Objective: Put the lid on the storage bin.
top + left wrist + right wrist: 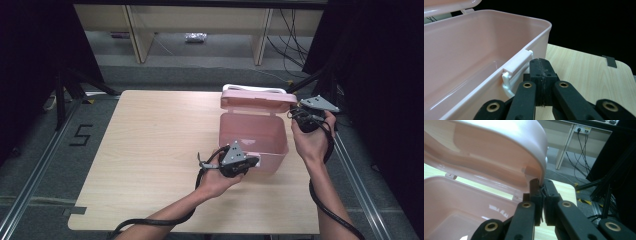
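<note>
Two grippers working one pink box (252,137), sat on the right half of the wooden table (150,150), open.

Nearest the person: left gripper (250,162) at the box's near wall, held in the left hand (217,182), grey plate on top, cable trailing back along the forearm. In the left gripper view, jaws pressed together with nothing between them, tips (540,72) just beside the white latch (515,68) on the box's outer front wall, just below the rim. Touching the wall or not: cannot tell. Box interior (469,62) looks empty, smooth pink walls, some glare on the floor.

Further back, right of the box: right gripper (295,114) at the right end of the raised lid (257,99), held in the right hand (312,140). In the right gripper view, jaws (540,192) nipped onto the lid's edge (537,165), thin rim of lid caught between the pads. Lid tilted up and back over the box's rear wall, hinged there, white handle (252,89) showing along its top.

Beyond the box: far table edge, then grey floor, pale furniture legs (137,35), loose cables (290,45). Black tripod legs (65,90) off to the left of the table, a "5" marked on the floor (81,135) there.
</note>
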`<state>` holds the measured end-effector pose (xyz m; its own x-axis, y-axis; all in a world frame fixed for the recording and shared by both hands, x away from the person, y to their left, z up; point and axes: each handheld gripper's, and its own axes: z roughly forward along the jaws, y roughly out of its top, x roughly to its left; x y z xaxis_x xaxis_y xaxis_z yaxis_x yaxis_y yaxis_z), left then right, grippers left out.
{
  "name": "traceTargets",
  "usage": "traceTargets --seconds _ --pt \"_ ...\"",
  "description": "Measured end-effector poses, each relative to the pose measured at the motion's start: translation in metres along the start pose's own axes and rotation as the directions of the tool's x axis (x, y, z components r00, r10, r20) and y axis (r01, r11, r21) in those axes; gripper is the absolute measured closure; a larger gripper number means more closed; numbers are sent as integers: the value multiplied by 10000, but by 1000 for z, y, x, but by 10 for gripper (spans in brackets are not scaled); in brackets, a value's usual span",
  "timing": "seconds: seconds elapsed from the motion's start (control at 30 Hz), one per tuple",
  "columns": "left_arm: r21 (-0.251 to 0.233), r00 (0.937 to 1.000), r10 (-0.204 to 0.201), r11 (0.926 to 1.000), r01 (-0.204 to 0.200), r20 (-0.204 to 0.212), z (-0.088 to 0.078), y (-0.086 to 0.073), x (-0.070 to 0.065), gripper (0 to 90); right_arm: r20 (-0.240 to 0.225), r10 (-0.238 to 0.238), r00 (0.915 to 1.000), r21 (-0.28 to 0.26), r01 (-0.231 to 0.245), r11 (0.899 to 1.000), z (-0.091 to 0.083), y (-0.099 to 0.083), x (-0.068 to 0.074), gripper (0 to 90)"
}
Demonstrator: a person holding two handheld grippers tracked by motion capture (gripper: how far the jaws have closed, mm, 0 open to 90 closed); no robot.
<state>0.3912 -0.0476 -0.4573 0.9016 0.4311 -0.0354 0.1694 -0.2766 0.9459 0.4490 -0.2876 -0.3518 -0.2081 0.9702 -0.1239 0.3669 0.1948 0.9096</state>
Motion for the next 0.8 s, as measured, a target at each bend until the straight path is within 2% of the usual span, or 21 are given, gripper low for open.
traceTargets --seconds 0.03,0.1,0.13,0.17,0.3,0.37,0.4,0.57,0.63,0.7,0.8 --pt "0 10000 11 10000 -11 6 -1 0 0 898 30 -68 10000 -21 68 10000 0 0 0 884" --pt "18 10000 39 10000 -39 3 -2 0 -1 898 -5 110 9999 88 -110 9999 -1 0 1 884" --pt "-41 10000 22 10000 -22 15 -3 1 -1 898 40 72 10000 -36 -72 10000 -1 -1 1 884" --pt "-111 10000 43 9999 -43 1 -4 1 0 898 -21 -181 9998 -79 181 9998 0 -1 -1 884" --pt "-328 9999 -156 9993 154 -67 -9 5 1 899 38 -42 10000 25 42 10000 -2 -3 1 883" --pt "-485 9996 -249 9985 241 -149 -13 8 4 899 -27 -69 10000 62 69 10000 -3 -4 0 883" --pt "-518 9994 -278 9983 266 -219 -15 10 5 900 34 -283 9996 -82 283 9996 -2 -4 -1 883" --pt "-664 9982 -359 9973 327 -477 -24 17 13 900 61 -71 10000 -32 71 10000 -4 -6 2 883" --pt "-732 9975 -378 9968 334 -600 -27 19 17 900 56 -205 9998 -63 205 9998 -4 -6 1 883" --pt "-795 9966 -448 9961 393 -685 -29 21 20 900 12 -27 10000 51 27 10000 -5 -7 2 882" --pt "-856 9950 -535 9953 463 -843 -33 23 26 900 122 -212 9997 -143 214 9997 -4 -9 2 882"
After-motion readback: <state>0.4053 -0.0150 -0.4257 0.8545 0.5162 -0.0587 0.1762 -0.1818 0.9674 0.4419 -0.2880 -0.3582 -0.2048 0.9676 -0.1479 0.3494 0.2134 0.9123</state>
